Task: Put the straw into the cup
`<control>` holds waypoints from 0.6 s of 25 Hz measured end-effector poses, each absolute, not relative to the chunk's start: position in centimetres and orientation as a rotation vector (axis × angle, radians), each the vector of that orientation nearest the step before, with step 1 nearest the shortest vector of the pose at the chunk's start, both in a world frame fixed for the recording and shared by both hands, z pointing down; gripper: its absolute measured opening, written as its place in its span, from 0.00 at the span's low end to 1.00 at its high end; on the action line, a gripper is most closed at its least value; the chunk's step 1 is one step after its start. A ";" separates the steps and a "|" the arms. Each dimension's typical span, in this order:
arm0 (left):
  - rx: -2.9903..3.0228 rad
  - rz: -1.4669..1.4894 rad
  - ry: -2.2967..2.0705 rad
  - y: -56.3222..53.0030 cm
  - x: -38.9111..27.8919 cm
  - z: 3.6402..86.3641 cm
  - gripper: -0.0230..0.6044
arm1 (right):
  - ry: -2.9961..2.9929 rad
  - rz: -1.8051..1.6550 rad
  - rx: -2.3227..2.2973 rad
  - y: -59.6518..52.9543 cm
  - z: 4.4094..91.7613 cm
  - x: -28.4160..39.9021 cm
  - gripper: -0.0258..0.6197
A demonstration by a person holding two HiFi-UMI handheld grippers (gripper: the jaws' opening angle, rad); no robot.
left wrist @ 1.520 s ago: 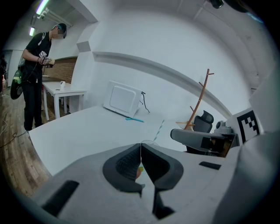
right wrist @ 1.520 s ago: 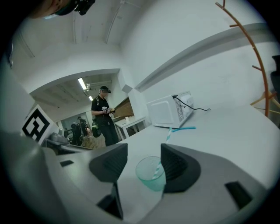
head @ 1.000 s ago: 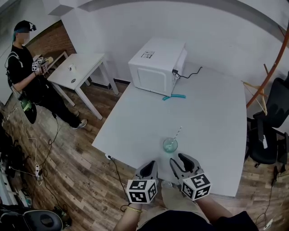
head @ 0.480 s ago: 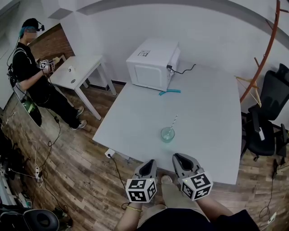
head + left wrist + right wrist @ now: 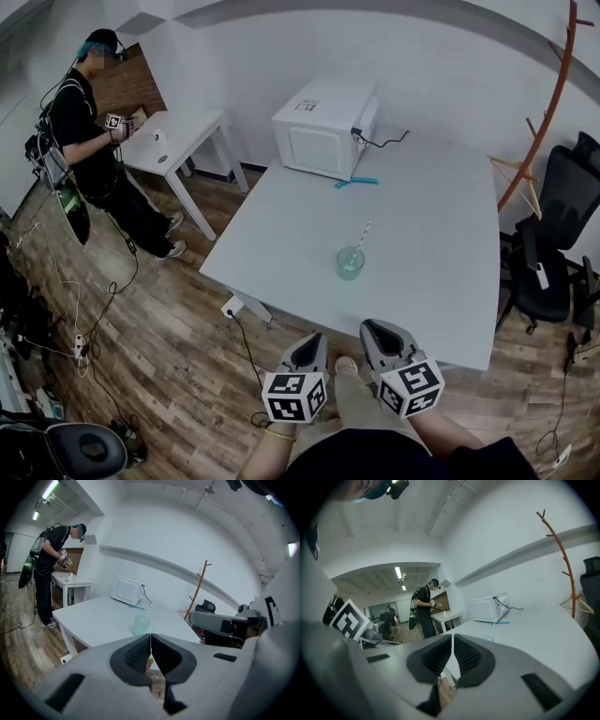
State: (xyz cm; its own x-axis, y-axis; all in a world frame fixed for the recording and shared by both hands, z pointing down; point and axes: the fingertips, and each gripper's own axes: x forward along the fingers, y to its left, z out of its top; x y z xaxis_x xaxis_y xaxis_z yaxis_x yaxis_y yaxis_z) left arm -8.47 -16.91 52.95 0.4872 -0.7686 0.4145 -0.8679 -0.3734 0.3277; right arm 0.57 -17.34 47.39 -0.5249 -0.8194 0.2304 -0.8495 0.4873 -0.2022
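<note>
A clear teal cup stands upright on the white table, with a striped straw leaning in it. The left gripper view shows the cup and the straw ahead, beyond the jaws. My left gripper is shut and empty, held off the table's near edge. Beside it, my right gripper is also shut with nothing between its pads. In the right gripper view the straw is small and far past the closed jaws.
A white microwave sits at the table's far end, a teal object lying in front of it. A person stands at a small table to the left. An office chair and a coat rack are to the right.
The right gripper's jaws went from wide open to shut. Both grippers drew back from the table edge, and the cup with the straw now lies farther ahead.
</note>
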 end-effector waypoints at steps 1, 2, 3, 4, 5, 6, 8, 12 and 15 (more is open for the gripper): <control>2.233 0.257 -1.350 -16.6 -8.4 52.9 0.07 | -2.622 0.437 1.466 -17.0 47.3 0.5 0.10; 2.234 0.253 -1.352 -16.3 -8.4 52.8 0.07 | -2.624 0.430 1.458 -16.6 47.3 0.4 0.09; 2.234 0.251 -1.354 -16.1 -8.3 52.8 0.07 | -2.627 0.424 1.450 -16.3 47.2 0.3 0.09; 2.234 0.248 -1.357 -15.9 -8.4 52.7 0.07 | -2.630 0.420 1.444 -16.1 47.2 0.2 0.09; 2.233 0.245 -1.360 -15.8 -8.4 52.7 0.07 | -2.633 0.417 1.439 -15.9 47.1 0.1 0.09; 2.233 0.243 -1.362 -15.7 -8.4 52.6 0.07 | -2.637 0.414 1.435 -15.7 47.0 0.1 0.09; 2.234 0.238 -1.365 -15.4 -8.3 52.6 0.07 | -2.644 0.411 1.431 -15.4 46.9 0.1 0.09; 2.240 0.235 -1.368 -14.9 -8.2 52.3 0.07 | -2.646 0.412 1.429 -14.8 46.8 0.1 0.09; 2.244 0.231 -1.367 -14.7 -8.3 52.1 0.07 | -2.648 0.410 1.425 -14.5 46.8 0.0 0.09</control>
State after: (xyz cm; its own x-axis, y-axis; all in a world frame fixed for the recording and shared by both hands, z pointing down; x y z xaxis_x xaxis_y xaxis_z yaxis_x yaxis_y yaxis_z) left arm -8.25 -14.74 52.10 0.4816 -0.7847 0.3902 -0.8694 -0.3717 0.3256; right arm -0.02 -14.52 46.79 -0.5544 -0.8027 0.2197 -0.8316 0.5238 -0.1847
